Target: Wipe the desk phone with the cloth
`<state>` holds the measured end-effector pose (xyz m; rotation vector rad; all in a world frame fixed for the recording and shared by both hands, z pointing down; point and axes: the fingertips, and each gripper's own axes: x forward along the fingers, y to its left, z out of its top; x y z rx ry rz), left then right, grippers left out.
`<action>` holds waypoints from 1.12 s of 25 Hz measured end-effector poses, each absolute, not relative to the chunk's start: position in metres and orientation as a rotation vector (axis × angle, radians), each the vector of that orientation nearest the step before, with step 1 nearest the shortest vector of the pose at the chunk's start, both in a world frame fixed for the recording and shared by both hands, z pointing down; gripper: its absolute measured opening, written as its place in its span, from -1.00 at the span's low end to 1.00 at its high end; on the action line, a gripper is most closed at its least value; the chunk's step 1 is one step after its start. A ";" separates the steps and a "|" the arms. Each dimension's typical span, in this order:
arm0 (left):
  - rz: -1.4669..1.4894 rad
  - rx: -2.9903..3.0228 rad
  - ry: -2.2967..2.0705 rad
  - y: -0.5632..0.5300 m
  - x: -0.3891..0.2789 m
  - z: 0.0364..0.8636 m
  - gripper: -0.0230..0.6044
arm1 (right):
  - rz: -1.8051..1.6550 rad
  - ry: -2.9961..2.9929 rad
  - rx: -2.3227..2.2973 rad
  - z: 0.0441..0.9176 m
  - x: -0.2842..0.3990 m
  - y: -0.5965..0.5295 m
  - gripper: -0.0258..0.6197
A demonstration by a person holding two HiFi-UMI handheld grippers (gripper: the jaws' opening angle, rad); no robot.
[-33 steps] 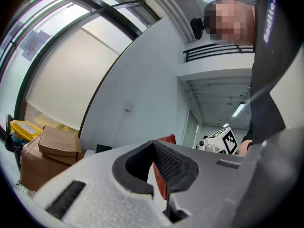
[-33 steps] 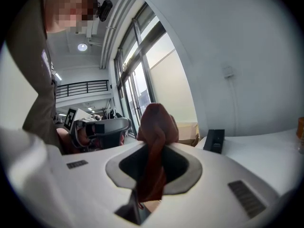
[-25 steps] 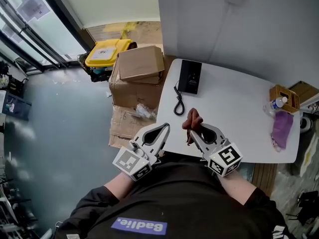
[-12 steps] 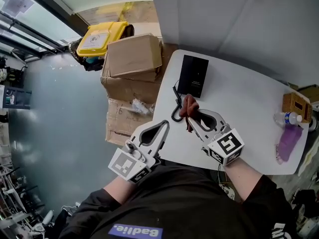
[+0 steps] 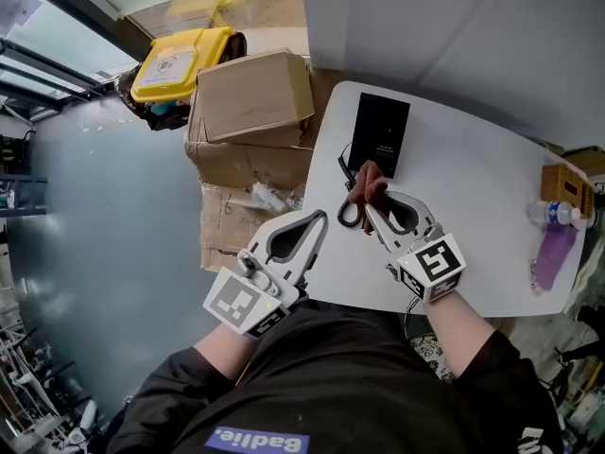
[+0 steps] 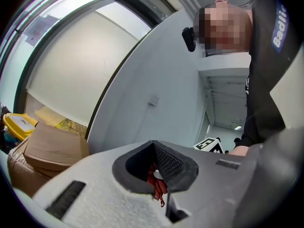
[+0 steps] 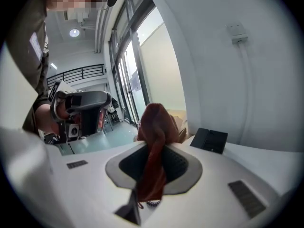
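Far left: a yellow-lidded bin (image 5: 175,62) and stacked cardboard boxes (image 5: 250,102) stand on the floor just beside the counter's (image 5: 463,216) left edge.

Your left gripper (image 5: 319,220): it hangs at the counter's near-left edge, away from the phone. Its jaws are clenched together on nothing of the task. A thin red strand shows in the hollow between them; I cannot tell what it is.

Desk phone (image 5: 380,132): black and flat, it lies on the far-left part of the white counter, near the wall. Its coiled cord (image 5: 350,214) trails toward you.

Cloth (image 5: 366,180): reddish-brown and bunched, it stands up past the tips of your right jaws. It sits over the cord, just short of the phone's near edge. Whether it touches the phone cannot be told.

Your right gripper (image 5: 369,206): its jaws are clamped on the cloth and point toward the phone.

Far right: a small box (image 5: 565,187), a water bottle (image 5: 553,214) and a purple item (image 5: 553,253) sit well apart from the phone.

Progress: the cloth is in hand and near the phone, so the approach looks nearly done. Wiping does not appear to have begun; the phone's whole top face looks left to wipe.
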<state>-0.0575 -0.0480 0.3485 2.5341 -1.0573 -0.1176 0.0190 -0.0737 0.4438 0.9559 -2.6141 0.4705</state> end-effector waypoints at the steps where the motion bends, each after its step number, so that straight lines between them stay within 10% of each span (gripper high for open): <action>1: -0.117 2.534 -1.058 -0.051 -0.060 0.350 -0.88 | 0.460 -2.604 0.964 0.446 0.020 -0.077 -0.66; 28: -0.152 2.432 -1.069 -0.081 -0.048 0.391 -0.88 | -0.194 -2.095 0.797 0.512 0.027 -0.275 -0.66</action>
